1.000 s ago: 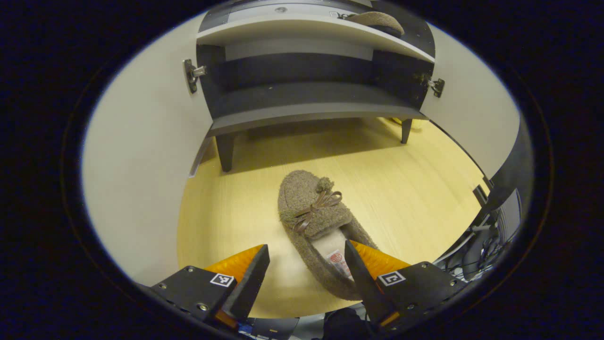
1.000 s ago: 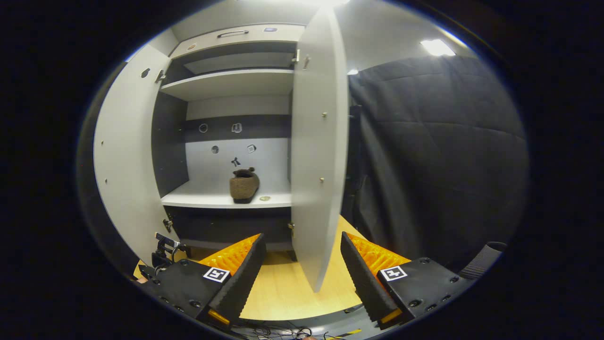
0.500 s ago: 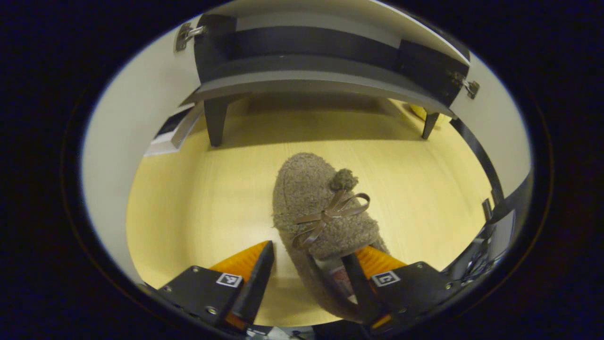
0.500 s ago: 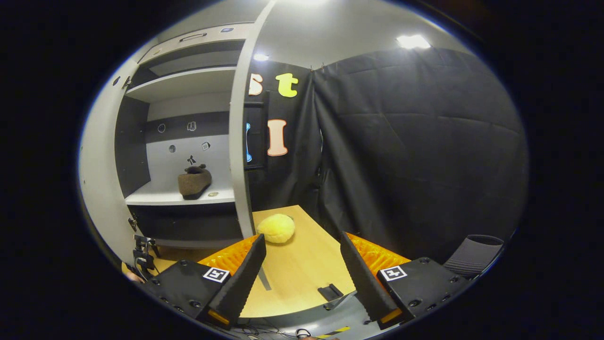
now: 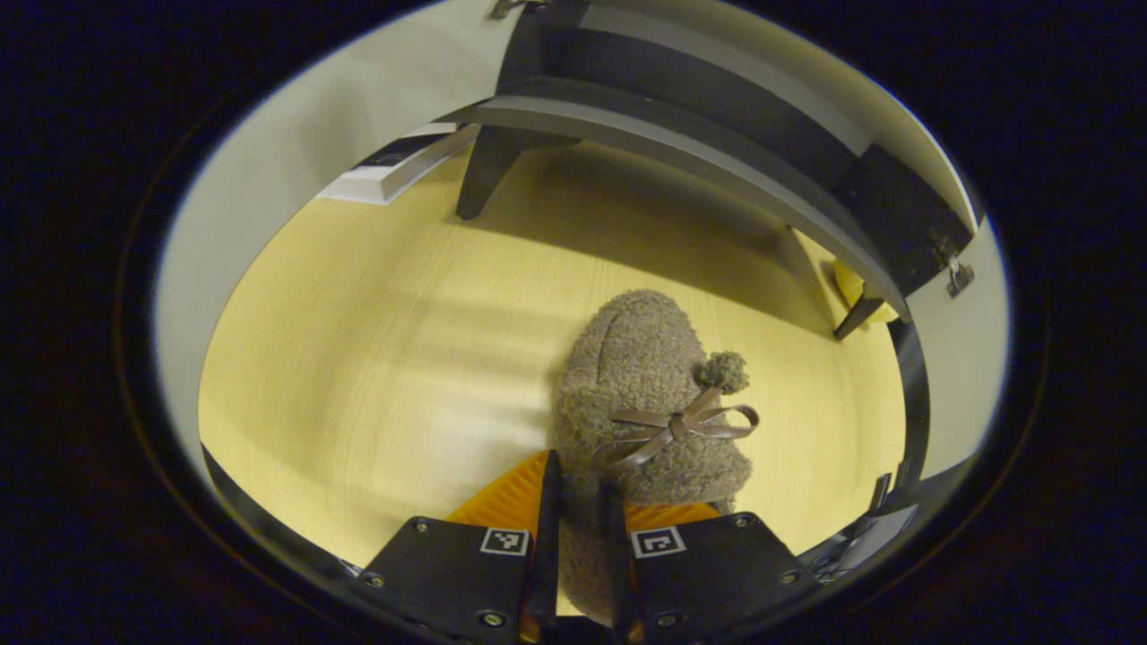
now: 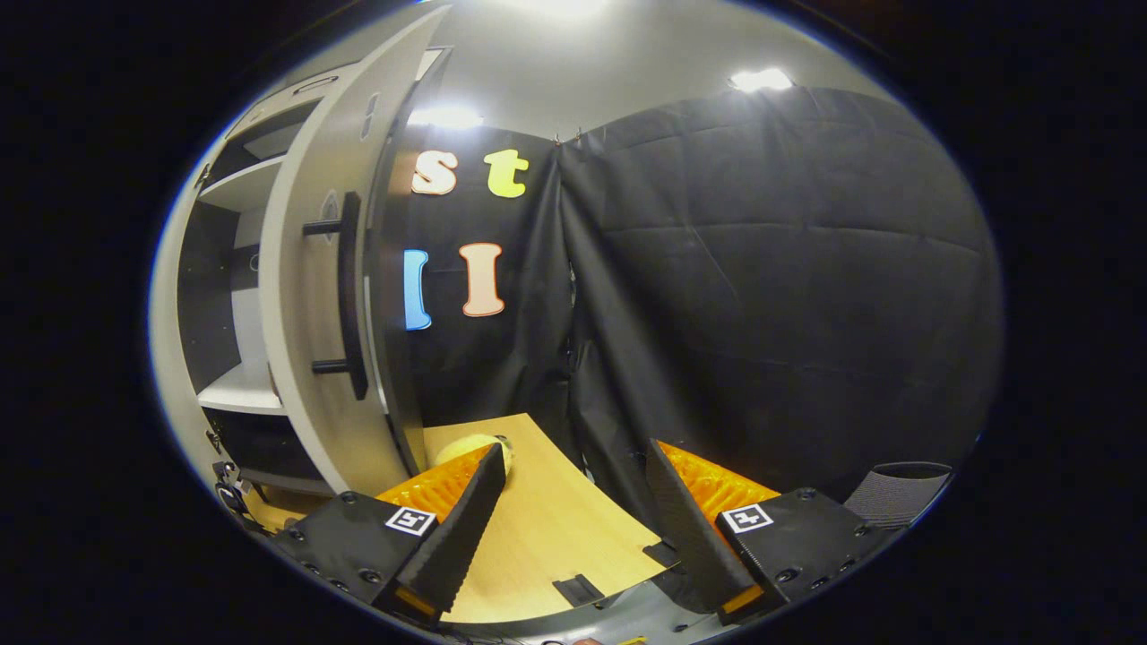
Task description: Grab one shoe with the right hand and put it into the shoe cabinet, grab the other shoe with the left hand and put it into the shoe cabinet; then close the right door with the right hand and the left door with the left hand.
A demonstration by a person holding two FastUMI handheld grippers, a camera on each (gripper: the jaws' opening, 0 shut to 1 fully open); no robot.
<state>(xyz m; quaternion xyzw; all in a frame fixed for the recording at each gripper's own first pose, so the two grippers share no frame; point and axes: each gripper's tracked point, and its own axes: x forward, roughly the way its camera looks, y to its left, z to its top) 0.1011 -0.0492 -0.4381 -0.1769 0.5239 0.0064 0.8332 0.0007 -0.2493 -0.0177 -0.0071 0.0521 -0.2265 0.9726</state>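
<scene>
A fuzzy brown shoe (image 5: 650, 385) with a thin bow lies on the pale wooden floor (image 5: 376, 358) in front of the shoe cabinet (image 5: 681, 134). In the left gripper view my left gripper (image 5: 578, 524) is shut on the shoe's near side wall at the heel end, with the fabric pinched between both fingers. In the right gripper view my right gripper (image 6: 574, 452) hangs open with nothing between its fingers, to the right of the cabinet's right door (image 6: 305, 322). That door stands open, its outer face and black handle (image 6: 348, 296) turned towards me.
The cabinet stands on dark legs (image 5: 488, 175), with its white left door (image 5: 269, 179) open at the left. A yellow ball (image 6: 466, 445) lies on the floor by the right door. Part of a white shelf (image 6: 228, 392) shows past the door's edge.
My left gripper came down over the shoe and shut on its heel-end side wall. My right gripper swung right, from facing the shelves to facing the right door's outer face.
</scene>
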